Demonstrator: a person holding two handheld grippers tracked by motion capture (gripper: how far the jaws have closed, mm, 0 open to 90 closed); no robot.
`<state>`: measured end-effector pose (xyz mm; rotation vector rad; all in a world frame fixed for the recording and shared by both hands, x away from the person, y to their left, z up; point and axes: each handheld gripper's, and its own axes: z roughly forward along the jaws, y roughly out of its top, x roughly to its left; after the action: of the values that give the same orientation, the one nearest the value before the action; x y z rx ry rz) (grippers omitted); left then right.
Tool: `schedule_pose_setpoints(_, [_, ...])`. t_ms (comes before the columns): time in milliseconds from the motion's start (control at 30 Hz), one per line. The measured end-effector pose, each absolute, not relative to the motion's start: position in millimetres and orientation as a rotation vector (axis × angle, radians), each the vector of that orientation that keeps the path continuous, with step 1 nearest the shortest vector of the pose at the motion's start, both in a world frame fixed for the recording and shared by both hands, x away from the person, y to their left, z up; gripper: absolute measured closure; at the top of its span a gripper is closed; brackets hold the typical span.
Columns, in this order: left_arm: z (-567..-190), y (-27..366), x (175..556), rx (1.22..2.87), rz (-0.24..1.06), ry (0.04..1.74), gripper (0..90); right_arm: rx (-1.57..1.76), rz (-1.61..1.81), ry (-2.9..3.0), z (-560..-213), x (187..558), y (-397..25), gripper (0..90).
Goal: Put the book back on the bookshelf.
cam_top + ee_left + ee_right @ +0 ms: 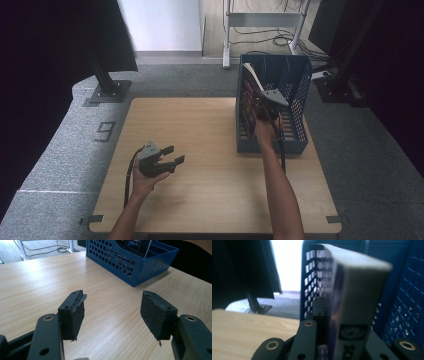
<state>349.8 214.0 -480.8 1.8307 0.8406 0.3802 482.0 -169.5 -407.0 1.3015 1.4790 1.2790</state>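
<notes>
A blue perforated basket (295, 115) stands at the table's back right, with a book (250, 100) leaning inside against its left wall. My right gripper (265, 107) reaches into the basket and is shut on that book (352, 302), whose spine and dark cover rise between the jaws. My left gripper (172, 155) hovers low over the front left of the wooden table (200, 130), open with nothing between its fingers (72, 315). The basket (140, 267) lies ahead of it in the left gripper view.
Black stands (107, 85) sit behind the table's left corner. A metal rack with cables (265, 30) stands on the floor beyond the basket. A number marking (105, 131) lies on the grey carpet left of the table.
</notes>
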Motion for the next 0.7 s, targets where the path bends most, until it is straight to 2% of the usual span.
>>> schedule_pose_setpoints(367, [-480.8,218.2,352.5,1.820,0.371,0.851,35.9,1.310,1.287,1.378,-398.2,494.9,-174.5,81.9])
schedule_pose_setpoints(700, [-481.4,222.4,354.3,1.813,0.368,0.862,35.9,1.229,1.264,1.421,-412.1,507.3,-154.9,81.8])
